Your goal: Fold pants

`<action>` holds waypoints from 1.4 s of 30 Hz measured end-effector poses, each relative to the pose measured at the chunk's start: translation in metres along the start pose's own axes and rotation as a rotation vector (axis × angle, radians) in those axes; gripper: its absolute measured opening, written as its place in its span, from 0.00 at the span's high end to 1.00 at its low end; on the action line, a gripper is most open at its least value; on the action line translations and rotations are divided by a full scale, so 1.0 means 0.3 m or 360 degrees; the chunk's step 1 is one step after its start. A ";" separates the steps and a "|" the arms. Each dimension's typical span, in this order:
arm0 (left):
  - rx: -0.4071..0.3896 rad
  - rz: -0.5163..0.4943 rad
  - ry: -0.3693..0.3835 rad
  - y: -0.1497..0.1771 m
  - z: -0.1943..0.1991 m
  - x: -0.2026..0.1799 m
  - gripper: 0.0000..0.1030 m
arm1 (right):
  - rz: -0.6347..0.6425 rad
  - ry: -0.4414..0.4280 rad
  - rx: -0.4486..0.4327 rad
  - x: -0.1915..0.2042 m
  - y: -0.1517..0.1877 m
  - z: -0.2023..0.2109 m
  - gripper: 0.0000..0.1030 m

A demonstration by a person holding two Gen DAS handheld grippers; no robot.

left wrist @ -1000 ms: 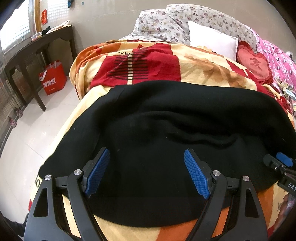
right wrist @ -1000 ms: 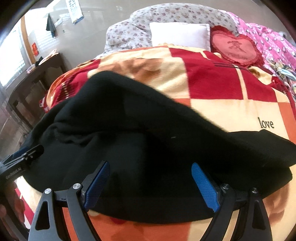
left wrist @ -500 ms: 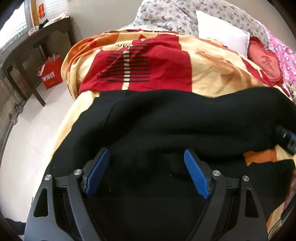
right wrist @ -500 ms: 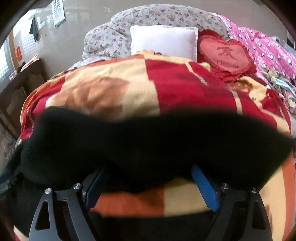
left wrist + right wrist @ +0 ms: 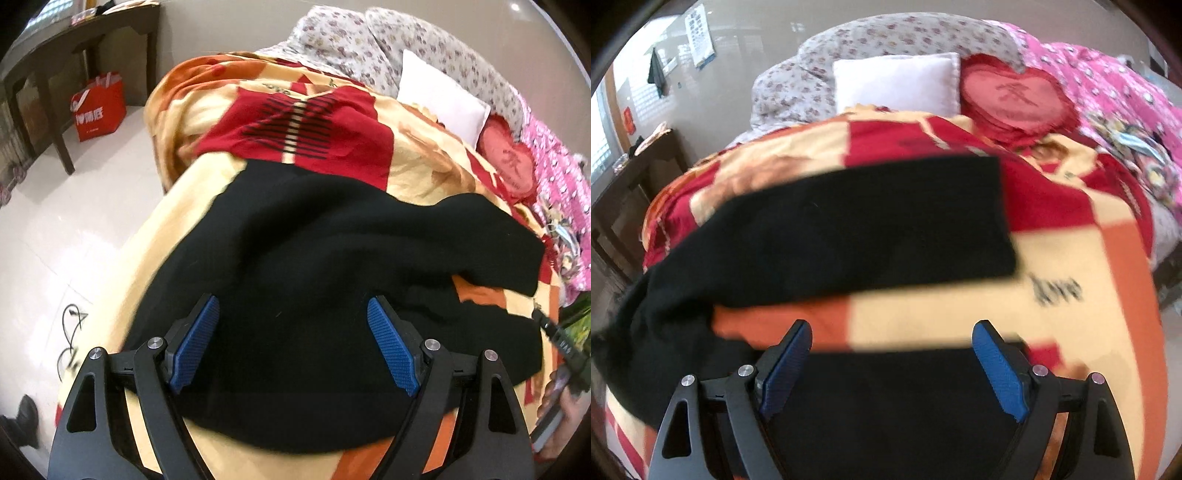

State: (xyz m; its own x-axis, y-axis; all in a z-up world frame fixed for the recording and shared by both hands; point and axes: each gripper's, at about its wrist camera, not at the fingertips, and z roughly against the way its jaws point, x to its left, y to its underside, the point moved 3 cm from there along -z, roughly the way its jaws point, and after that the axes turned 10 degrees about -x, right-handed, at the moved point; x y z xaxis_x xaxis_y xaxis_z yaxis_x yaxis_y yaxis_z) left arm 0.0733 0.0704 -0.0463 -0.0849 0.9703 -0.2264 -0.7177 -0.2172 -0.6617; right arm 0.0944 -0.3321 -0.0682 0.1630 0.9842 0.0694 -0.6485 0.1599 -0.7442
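Black pants (image 5: 332,277) lie spread on the bed (image 5: 1089,295), both hand-held grippers, left (image 5: 293,345) and right (image 5: 892,369), spread wide, empty; soft cloth may bunch, skewing the fold.

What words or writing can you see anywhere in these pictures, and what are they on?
"love": black letters on the blanket, blurred but just legible.
One big Chinese character sewn on the red heart pillow: too blurred to read.
White writing on the red bag: too small to read.
Paper chart on the wall: too small to read.
Tiny print on the right gripper's body, seen by the left wrist camera: unreadable.
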 end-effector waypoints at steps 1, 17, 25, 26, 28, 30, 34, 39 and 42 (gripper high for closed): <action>-0.0006 0.0012 -0.0005 0.014 0.023 0.021 0.19 | -0.0009 0.0030 0.0000 -0.030 0.017 0.017 0.15; 0.0059 0.0421 0.0135 0.178 0.073 0.168 0.19 | -0.0284 0.0167 0.0022 -0.286 0.175 0.071 0.15; 0.0069 0.0351 0.0201 0.156 0.010 0.076 0.19 | -0.0164 -0.0049 -0.0016 -0.155 0.166 0.043 0.61; 0.0071 0.0347 0.0215 0.154 0.000 0.068 0.27 | -0.0138 -0.0035 -0.0027 -0.141 0.165 0.042 0.68; 0.0088 0.0326 0.0211 0.153 -0.017 0.056 0.58 | -0.0154 -0.0100 -0.0043 -0.132 0.164 0.045 0.87; 0.0113 0.0285 0.0190 0.152 -0.020 0.049 0.83 | -0.0218 -0.0152 -0.0079 -0.149 0.158 0.073 0.88; 0.0098 0.0238 0.0218 0.139 0.036 0.049 0.89 | -0.0235 -0.0126 -0.0193 -0.200 0.130 0.195 0.89; 0.0074 0.0188 0.0262 0.133 0.128 0.055 0.89 | -0.0259 -0.0091 -0.0236 -0.261 0.109 0.283 0.89; 0.0091 0.0173 0.0226 0.147 0.113 0.066 0.89 | -0.0259 -0.0032 -0.0137 -0.269 0.143 0.223 0.89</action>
State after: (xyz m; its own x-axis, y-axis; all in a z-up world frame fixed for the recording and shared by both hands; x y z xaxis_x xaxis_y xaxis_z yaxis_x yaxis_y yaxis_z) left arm 0.0165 0.0836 -0.0556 -0.0685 0.9158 -0.3957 -0.7480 -0.3096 -0.5870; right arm 0.0038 -0.3995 -0.0613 0.2453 0.9473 0.2061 -0.5488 0.3109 -0.7760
